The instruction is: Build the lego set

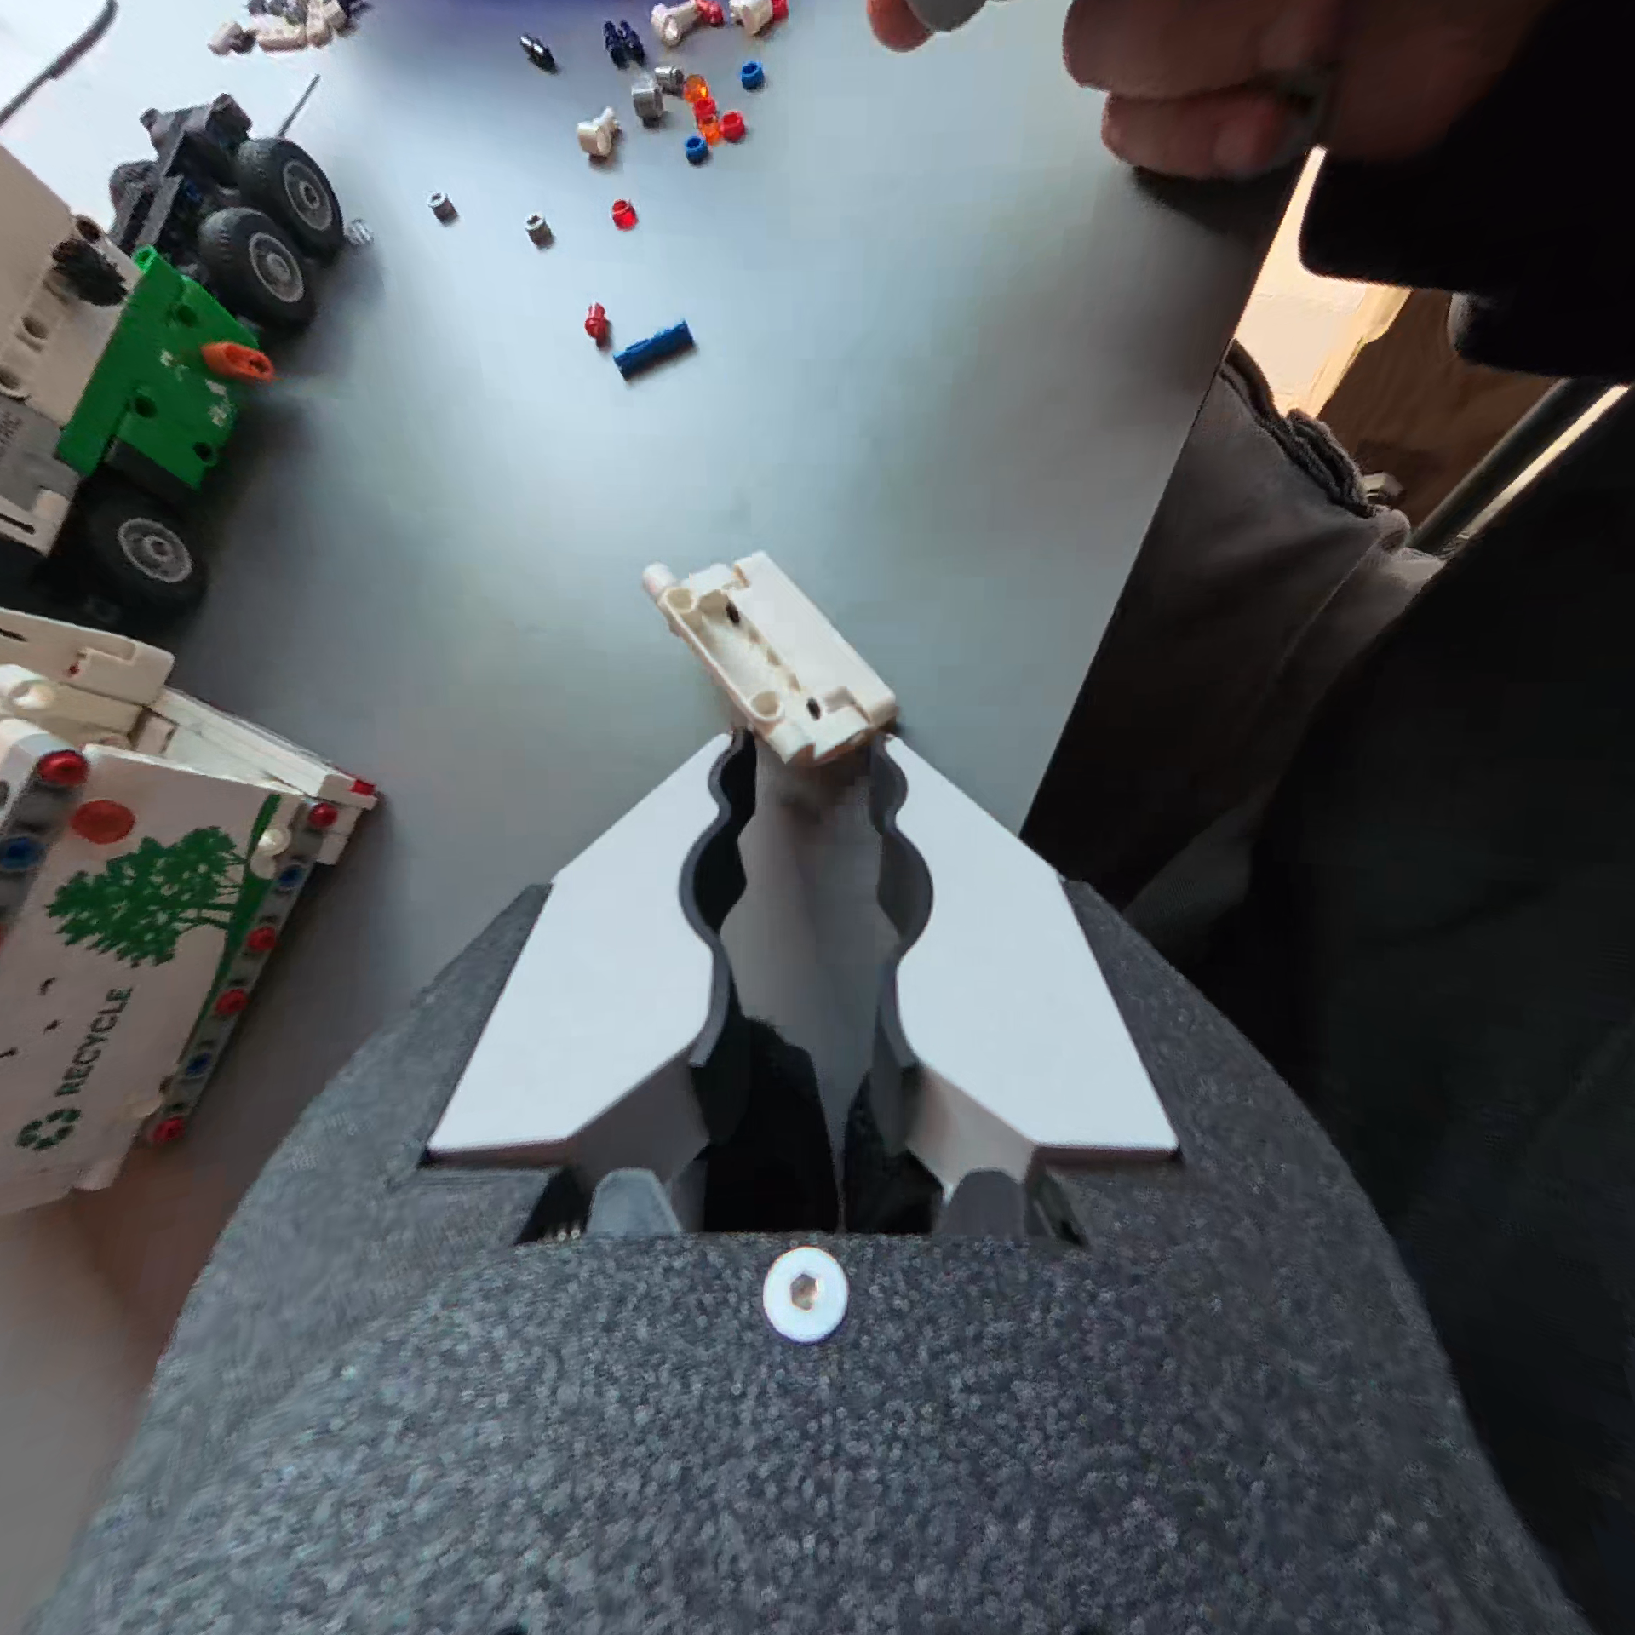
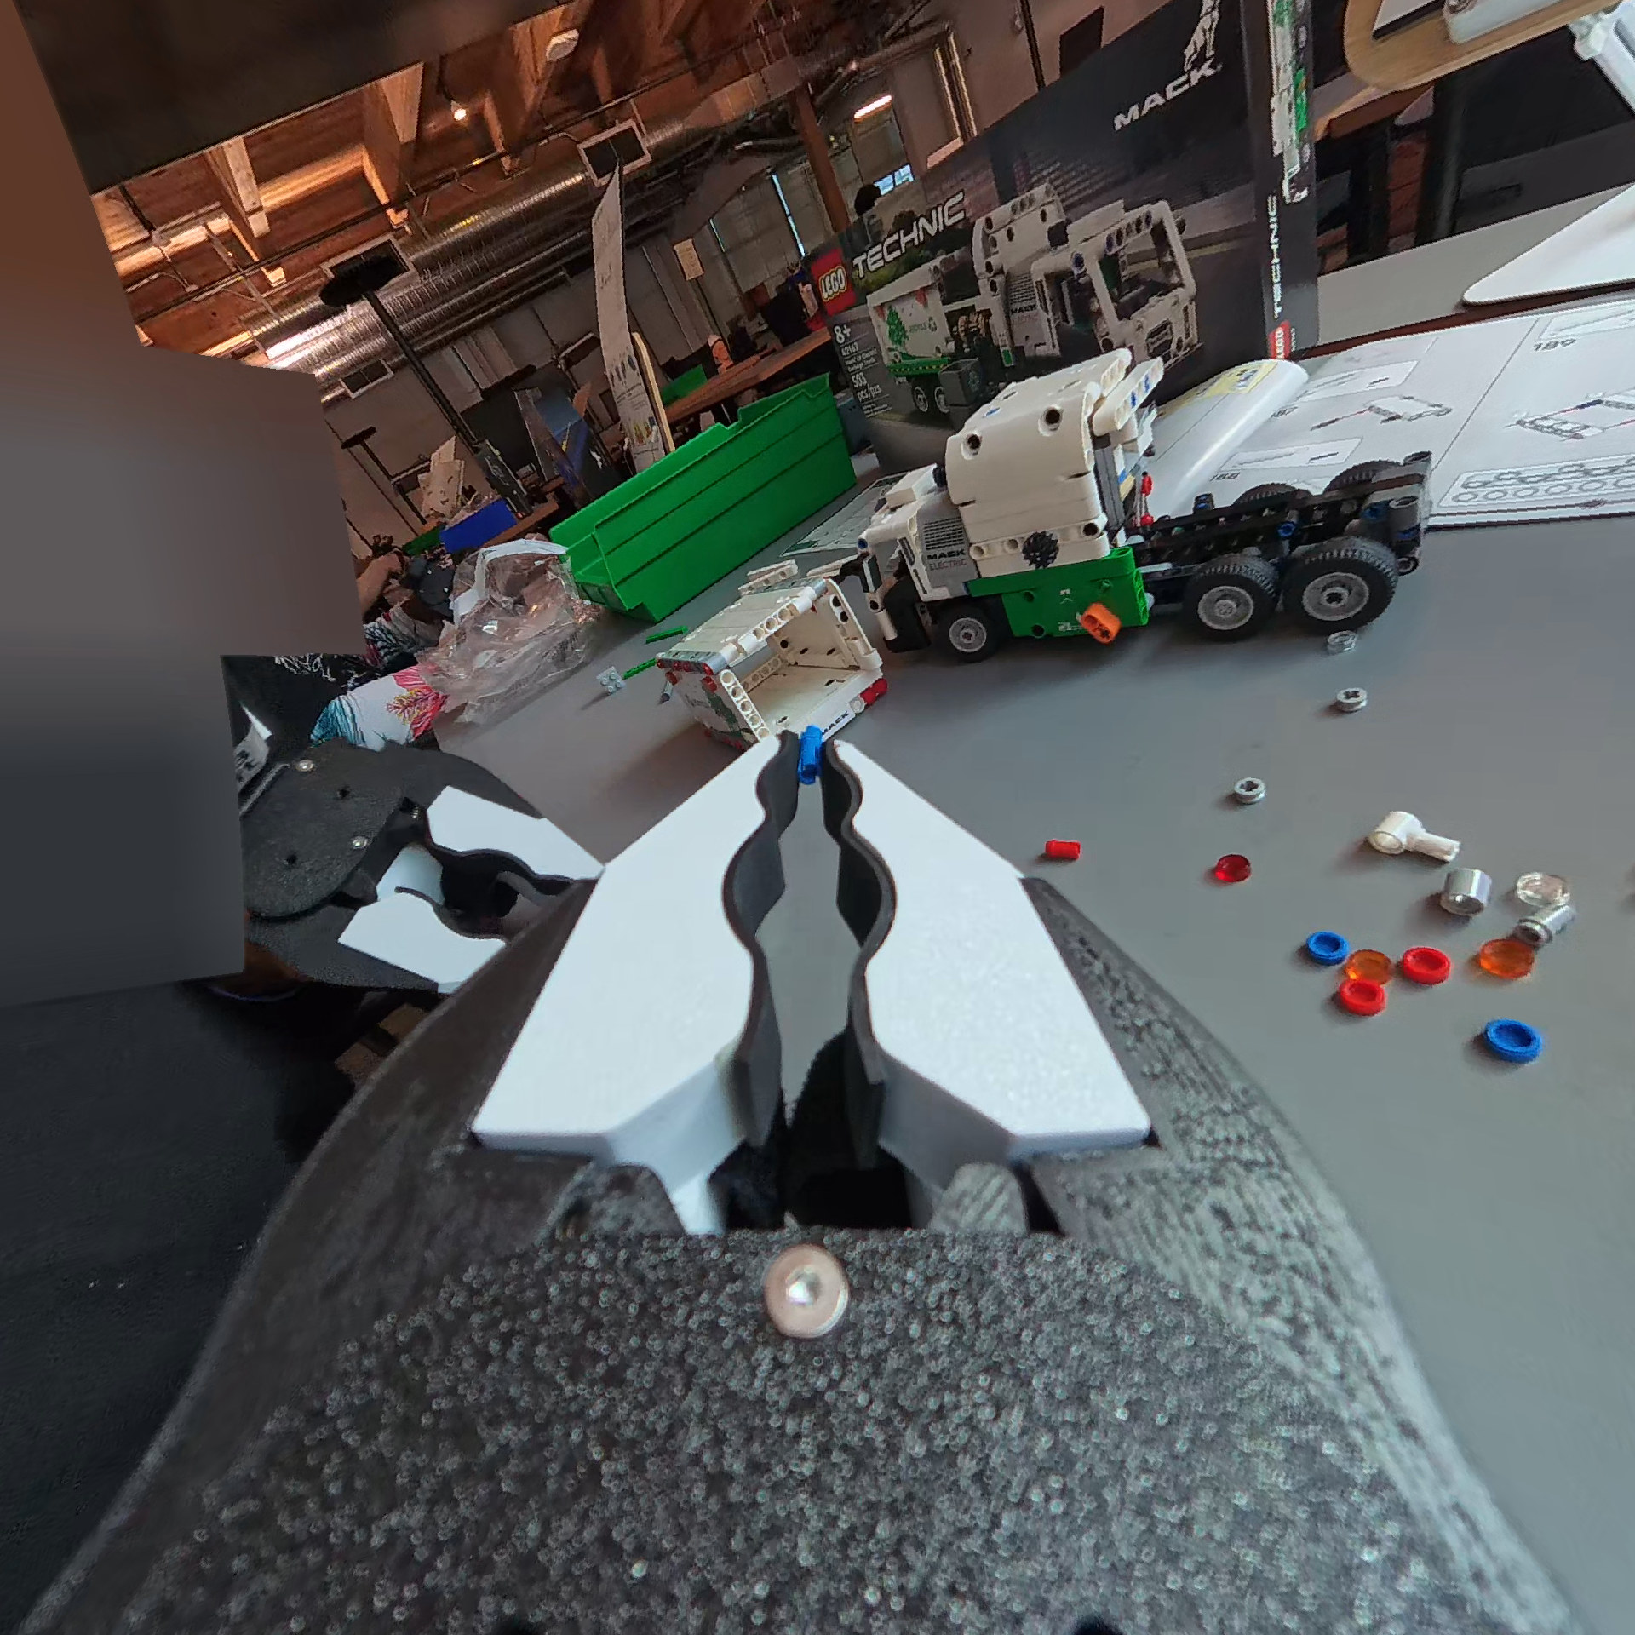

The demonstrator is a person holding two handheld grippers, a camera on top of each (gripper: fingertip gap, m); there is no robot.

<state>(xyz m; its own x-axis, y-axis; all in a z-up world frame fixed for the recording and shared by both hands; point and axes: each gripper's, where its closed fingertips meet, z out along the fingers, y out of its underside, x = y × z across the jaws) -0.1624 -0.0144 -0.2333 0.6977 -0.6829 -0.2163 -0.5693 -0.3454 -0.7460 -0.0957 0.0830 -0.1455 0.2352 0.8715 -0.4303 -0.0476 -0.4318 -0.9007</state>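
Observation:
My left gripper (image 1: 809, 752) is shut on a white panel piece (image 1: 771, 656), held at its tips above the grey table (image 1: 796, 460). My right gripper (image 2: 807, 763) is shut on a small blue pin (image 2: 809, 754) at its fingertips. The left gripper also shows at the left of the right wrist view (image 2: 460, 876). The partly built truck, white cab with green side and black chassis, stands at the left in the left wrist view (image 1: 168, 354) and at the back in the right wrist view (image 2: 1106, 540). The white container body with a green tree print lies near it (image 1: 133, 929) (image 2: 779, 663).
Small loose parts, red, blue, orange and grey, lie scattered on the table (image 1: 699, 115) (image 2: 1424, 955). A blue axle (image 1: 653, 349) lies mid-table. A green bin (image 2: 708, 522), the set's box (image 2: 1062, 248), an open instruction booklet (image 2: 1460, 416) and plastic bags (image 2: 504, 619) stand behind. A person's hand (image 1: 1194, 80) is at the table edge. The left gripper's tips are roughly 15 centimetres from the right gripper's.

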